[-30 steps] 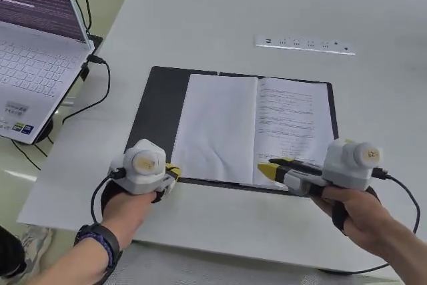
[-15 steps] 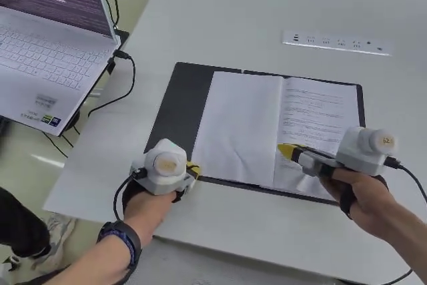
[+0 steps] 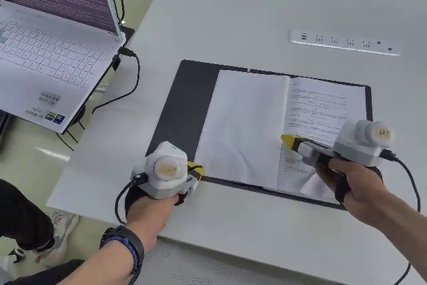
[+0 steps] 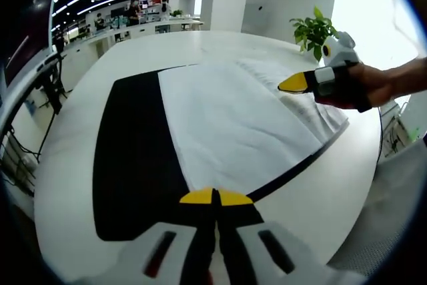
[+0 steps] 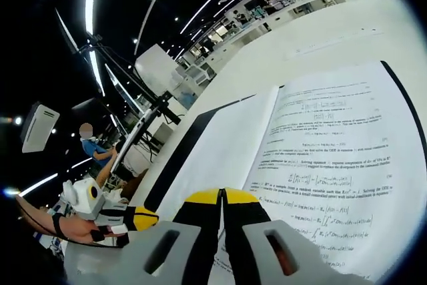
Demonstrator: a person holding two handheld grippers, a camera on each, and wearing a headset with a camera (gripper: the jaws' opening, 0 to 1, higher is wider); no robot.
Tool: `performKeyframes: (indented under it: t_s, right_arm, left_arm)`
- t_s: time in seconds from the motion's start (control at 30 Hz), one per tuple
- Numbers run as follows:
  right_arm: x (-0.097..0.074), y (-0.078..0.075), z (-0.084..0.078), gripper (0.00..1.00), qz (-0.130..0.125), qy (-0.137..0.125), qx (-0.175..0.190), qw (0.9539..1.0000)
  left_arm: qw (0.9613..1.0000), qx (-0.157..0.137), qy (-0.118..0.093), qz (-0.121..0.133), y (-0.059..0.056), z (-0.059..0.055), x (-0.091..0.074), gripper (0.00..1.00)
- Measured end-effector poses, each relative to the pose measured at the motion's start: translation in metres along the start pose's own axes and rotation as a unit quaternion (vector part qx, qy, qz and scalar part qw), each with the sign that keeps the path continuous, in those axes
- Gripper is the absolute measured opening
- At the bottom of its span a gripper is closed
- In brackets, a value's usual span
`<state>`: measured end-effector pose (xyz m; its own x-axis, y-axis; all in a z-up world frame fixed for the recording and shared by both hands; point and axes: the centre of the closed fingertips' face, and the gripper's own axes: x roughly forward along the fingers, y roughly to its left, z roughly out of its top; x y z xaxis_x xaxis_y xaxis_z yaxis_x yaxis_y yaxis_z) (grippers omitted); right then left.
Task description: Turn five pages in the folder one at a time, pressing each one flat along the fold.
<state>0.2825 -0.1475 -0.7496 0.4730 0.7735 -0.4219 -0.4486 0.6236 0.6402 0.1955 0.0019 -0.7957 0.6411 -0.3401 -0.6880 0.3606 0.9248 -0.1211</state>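
A black folder [image 3: 179, 108] lies open and flat on the white tabletop [image 3: 233, 11]. A blank white page [image 3: 243, 125] covers the middle of it, a printed page [image 3: 323, 115] lies on its right half, and the bare black inner cover shows on the left. The fold runs between the two pages.

The left gripper [image 3: 195, 167] sits at the folder's near edge, just beside the lower left corner of the blank page. Its own view shows its yellow-tipped jaws pressed together with nothing between them. The left hand [image 3: 150, 206] holds it from below the tabletop's edge.

The right gripper [image 3: 289, 141] lies low over the printed page, its tips pointing left and ending just beside the fold. Its jaws are also closed, yellow tips meeting with no paper visibly caught between them. Whether the tips touch the page I cannot tell. The right hand [image 3: 353, 183] rests over the folder's near right corner.

An open laptop [image 3: 47, 45] stands to the left of the tabletop with a black cable [image 3: 127, 88] plugged into its side. A white power strip [image 3: 345, 43] lies beyond the folder.
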Motion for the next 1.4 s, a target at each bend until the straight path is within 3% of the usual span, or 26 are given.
performKeyframes:
  t_s: [0.2, 0.33, 0.4, 0.57, 0.93, 1.0, 1.1, 1.23, 1.4]
  right_arm:
    - [0.011, 0.001, 0.003, 0.00, 0.007, 0.001, 0.007, 1.0000]
    - [0.016, -0.007, -0.005, 0.00, -0.003, 0.009, 0.008, 0.9999]
    - [0.015, -0.006, -0.002, 0.00, 0.004, -0.009, 0.024, 0.9997]
    - [0.014, -0.008, -0.001, 0.00, 0.007, -0.009, 0.020, 0.9997]
    - [0.034, -0.020, 0.027, 0.00, 0.007, -0.049, 0.042, 0.9979]
    - [0.037, -0.029, 0.037, 0.00, -0.008, -0.066, 0.049, 0.9966]
    - [0.041, -0.035, 0.044, 0.00, -0.008, -0.077, 0.065, 0.9949]
    - [0.044, -0.033, 0.053, 0.00, -0.007, -0.087, 0.075, 0.9933]
    - [0.048, -0.038, 0.064, 0.00, -0.015, -0.106, 0.111, 0.9881]
  left_arm:
    - [1.0000, -0.006, -0.006, -0.003, -0.001, 0.000, 0.000, 0.00]
    - [1.0000, -0.003, -0.006, -0.002, -0.001, 0.000, 0.001, 0.00]
    - [1.0000, -0.006, -0.007, 0.000, 0.000, 0.000, 0.001, 0.00]
    - [0.9999, -0.011, -0.010, -0.001, -0.001, 0.000, 0.001, 0.00]
    - [0.9999, -0.015, -0.005, -0.005, -0.001, 0.001, 0.002, 0.00]
    - [0.9999, -0.015, -0.005, -0.006, -0.001, 0.001, 0.001, 0.00]
    - [0.9999, -0.015, -0.004, -0.006, -0.002, 0.002, 0.000, 0.00]
    - [0.9999, -0.015, -0.003, -0.005, -0.002, 0.002, -0.001, 0.00]
    - [0.9999, -0.014, 0.000, -0.007, -0.003, 0.003, -0.003, 0.00]
